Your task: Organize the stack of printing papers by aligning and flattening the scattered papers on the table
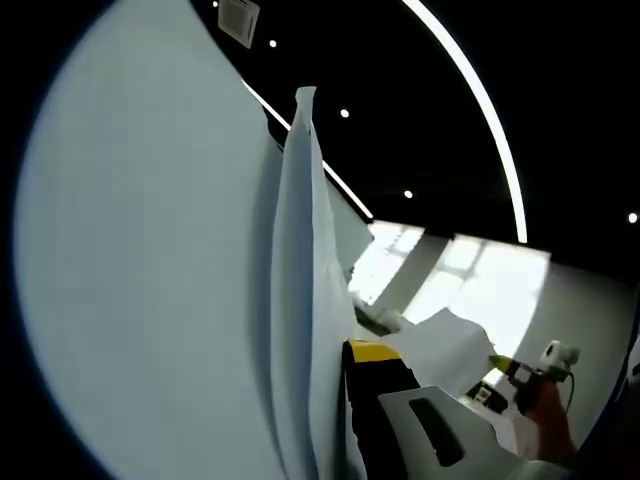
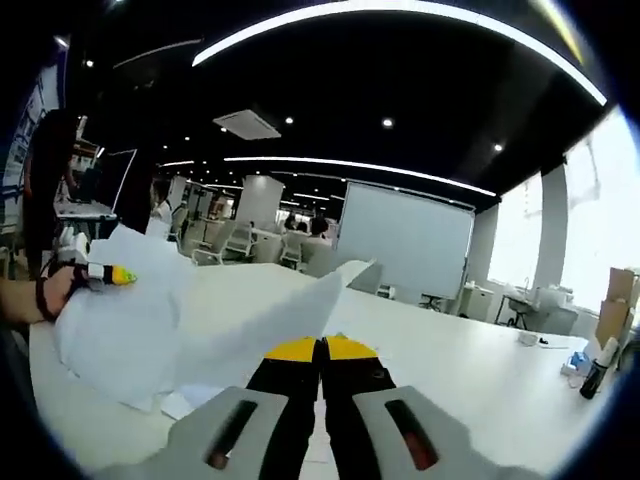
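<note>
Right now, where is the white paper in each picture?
Left gripper view: the paper covers the left side, curving up beside the left gripper.
Right gripper view: the paper lies left of centre, held between both grippers.
Shared landmark: the long ceiling light strip.

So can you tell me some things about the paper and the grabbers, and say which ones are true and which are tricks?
1. The right gripper is pinching the paper. True.
2. The paper is lying flat on the table. False: it is lifted up, held between both grippers.
3. The left gripper holds the paper's other end. True.
4. The jaw tips are blue. False: they are yellow.
5. The lights on the ceiling are switched off. False: long strips glow.
</note>
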A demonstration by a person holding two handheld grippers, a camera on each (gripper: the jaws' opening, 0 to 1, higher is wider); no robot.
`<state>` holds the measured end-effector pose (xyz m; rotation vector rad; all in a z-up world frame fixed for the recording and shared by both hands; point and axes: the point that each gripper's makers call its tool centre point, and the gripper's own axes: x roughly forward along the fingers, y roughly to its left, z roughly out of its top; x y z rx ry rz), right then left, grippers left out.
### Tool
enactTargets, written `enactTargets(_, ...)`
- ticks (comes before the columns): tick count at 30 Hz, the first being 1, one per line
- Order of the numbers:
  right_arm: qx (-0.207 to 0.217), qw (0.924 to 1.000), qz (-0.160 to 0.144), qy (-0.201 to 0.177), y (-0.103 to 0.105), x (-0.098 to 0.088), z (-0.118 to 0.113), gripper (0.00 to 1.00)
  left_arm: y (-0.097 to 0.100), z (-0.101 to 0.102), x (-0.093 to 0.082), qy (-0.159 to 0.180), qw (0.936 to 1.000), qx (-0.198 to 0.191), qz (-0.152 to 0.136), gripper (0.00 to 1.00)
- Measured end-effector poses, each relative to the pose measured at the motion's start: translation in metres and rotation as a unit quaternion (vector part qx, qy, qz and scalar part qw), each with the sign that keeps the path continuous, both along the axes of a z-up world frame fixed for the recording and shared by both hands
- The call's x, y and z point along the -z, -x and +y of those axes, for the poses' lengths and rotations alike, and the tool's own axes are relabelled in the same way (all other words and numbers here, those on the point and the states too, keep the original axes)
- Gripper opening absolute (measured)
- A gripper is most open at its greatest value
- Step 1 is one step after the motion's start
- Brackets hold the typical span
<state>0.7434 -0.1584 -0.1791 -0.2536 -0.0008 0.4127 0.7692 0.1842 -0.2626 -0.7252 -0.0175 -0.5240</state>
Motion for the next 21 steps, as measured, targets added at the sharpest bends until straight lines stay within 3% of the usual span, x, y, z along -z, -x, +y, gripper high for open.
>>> enactTargets(21, -0.068, 0.9965, -0.037, -0.03, 0.025, -0.053, 0.023, 0.0, 0.0, 0.0, 0.0, 0.0, 1.0, 0.0, -0.001, 0.06)
